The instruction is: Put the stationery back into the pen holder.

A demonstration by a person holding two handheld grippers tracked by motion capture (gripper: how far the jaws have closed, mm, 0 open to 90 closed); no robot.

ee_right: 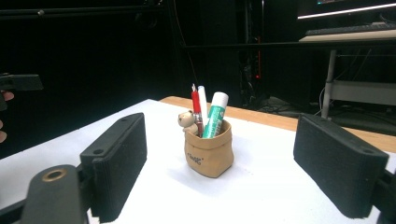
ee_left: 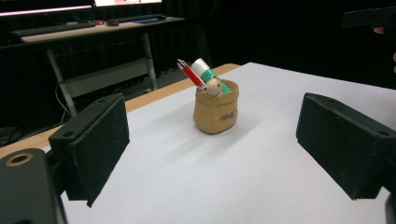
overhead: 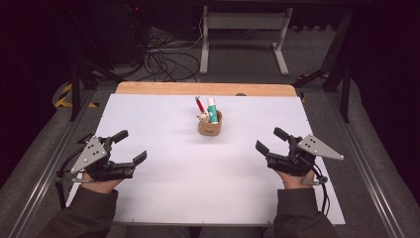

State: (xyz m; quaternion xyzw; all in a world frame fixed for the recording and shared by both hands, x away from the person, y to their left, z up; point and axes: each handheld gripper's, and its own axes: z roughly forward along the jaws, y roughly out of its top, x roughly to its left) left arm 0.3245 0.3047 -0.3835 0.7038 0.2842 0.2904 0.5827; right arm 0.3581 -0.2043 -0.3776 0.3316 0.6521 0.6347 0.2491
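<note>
I keep both the left gripper (overhead: 130, 147) and the right gripper (overhead: 268, 140) low near my edge of the tabletop (overhead: 163, 198), jaws wide open and empty, aimed at the tan pouch-shaped holder (overhead: 210, 126) standing mid-table, well apart from both; it holds a red pen (overhead: 200, 105), a green-white tube (overhead: 212, 109) and a small bear figure (overhead: 203, 117)

wooden table (overhead: 148, 88) covered by a white sheet (overhead: 163, 188), wood strip showing along the far edge. on the sheet, near the far middle, a small tan pouch (overhead: 209, 127) stands upright, holding a red pen (overhead: 200, 104), a green-white tube (overhead: 212, 109) and a tiny bear figure (overhead: 203, 117).
</note>
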